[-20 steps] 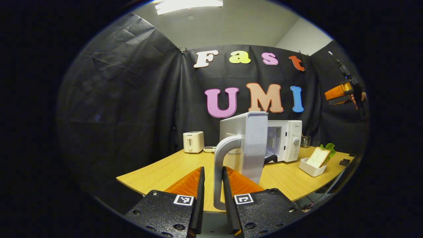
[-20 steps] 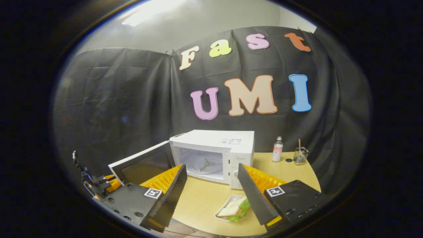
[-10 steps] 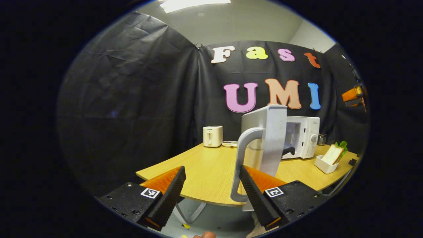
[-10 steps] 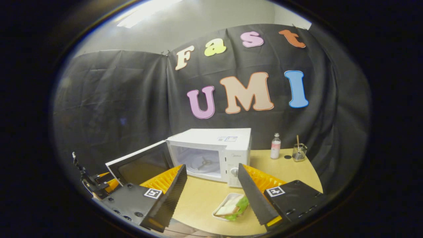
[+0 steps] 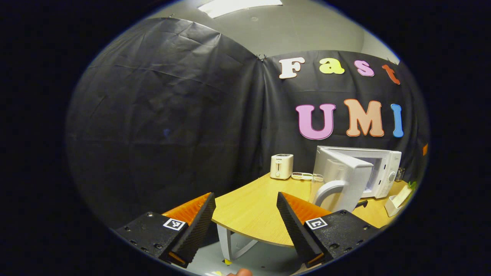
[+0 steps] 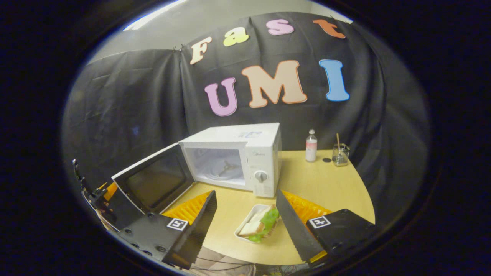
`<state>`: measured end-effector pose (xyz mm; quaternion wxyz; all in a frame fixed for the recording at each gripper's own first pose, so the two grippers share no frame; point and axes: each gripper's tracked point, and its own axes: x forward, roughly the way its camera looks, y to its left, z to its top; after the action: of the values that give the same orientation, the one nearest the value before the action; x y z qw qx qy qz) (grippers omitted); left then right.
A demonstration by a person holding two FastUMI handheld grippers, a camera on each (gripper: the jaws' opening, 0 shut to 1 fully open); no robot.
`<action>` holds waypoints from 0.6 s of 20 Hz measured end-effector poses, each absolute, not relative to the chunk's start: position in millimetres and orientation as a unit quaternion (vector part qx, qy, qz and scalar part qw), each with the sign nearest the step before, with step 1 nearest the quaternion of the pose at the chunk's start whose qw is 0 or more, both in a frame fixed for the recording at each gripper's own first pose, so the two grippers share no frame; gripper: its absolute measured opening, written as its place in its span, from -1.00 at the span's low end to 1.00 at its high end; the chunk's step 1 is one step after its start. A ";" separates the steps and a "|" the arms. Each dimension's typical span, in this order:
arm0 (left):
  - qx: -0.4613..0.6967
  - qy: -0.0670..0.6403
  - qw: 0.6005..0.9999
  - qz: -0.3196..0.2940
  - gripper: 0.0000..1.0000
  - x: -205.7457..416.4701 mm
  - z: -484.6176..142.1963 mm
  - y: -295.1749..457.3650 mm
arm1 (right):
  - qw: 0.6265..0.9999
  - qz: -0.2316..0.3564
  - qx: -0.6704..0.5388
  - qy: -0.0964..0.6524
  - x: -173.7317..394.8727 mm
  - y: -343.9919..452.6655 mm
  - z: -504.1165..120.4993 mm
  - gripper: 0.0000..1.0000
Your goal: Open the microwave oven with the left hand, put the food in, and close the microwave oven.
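So the door's open and the step in hand, as I read it, is grabbing the food. Going near to far in the right gripper view: the right gripper [image 6: 245, 222] has its fingers spread wide with nothing between them, hovering above the front of the tabletop [image 6: 326, 188]. Just below and ahead of it sits the sandwich [image 6: 259, 226], lettuce poking out, lying in a small white tray [image 6: 242, 233]. The tray sits on the tabletop in front of the microwave [image 6: 245, 153], near the control side.

Tip for doing it well: I'd go for the tray rim or the tray's short sides rather than pinching the bread, since a sandwich will probably squash and shed its filling. Come down straight so one finger lands on each side of the tray, then close gently.

Behind it, the microwave door [image 6: 153, 182] is swung well out to the left, cavity wide open with the turntable hub [image 6: 226, 168] showing, so there's a clean path in. Keep the tray level and low going over the sill.

In the left gripper view the left gripper [image 5: 245, 218] is also spread with nothing in it, off the near edge of the tabletop and apart from the door handle [image 5: 326, 191]. I'd keep it parked there, clear of the door.

Farther back stand a toaster [image 5: 281, 166], a bottle [image 6: 311, 140] and a glass jar [image 6: 340, 154], none of them in the way.
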<state>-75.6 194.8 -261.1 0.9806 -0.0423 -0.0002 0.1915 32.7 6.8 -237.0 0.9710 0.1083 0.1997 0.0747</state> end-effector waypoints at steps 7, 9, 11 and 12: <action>-0.043 0.005 0.986 0.162 0.95 -37.8 -247.0 173.7 | 0.935 0.059 0.101 0.334 33.5 -11.2 -309.1 0.96; -0.041 0.006 0.987 0.158 0.95 -28.3 -247.8 172.6 | 0.922 0.069 0.119 0.363 37.9 -9.2 -327.9 0.96; -0.040 0.002 0.987 0.156 0.96 -23.4 -244.9 172.7 | 0.908 0.071 0.140 0.389 43.8 -9.1 -346.3 0.96; -0.039 -0.002 0.987 0.159 0.95 -22.2 -242.8 174.9 | 0.903 0.071 0.150 0.397 47.1 -10.2 -353.7 0.96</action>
<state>-22.2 174.9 -242.8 0.9866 -0.0390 -0.0018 0.1586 47.1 -10.2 -353.7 0.9028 0.1496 0.3968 0.0707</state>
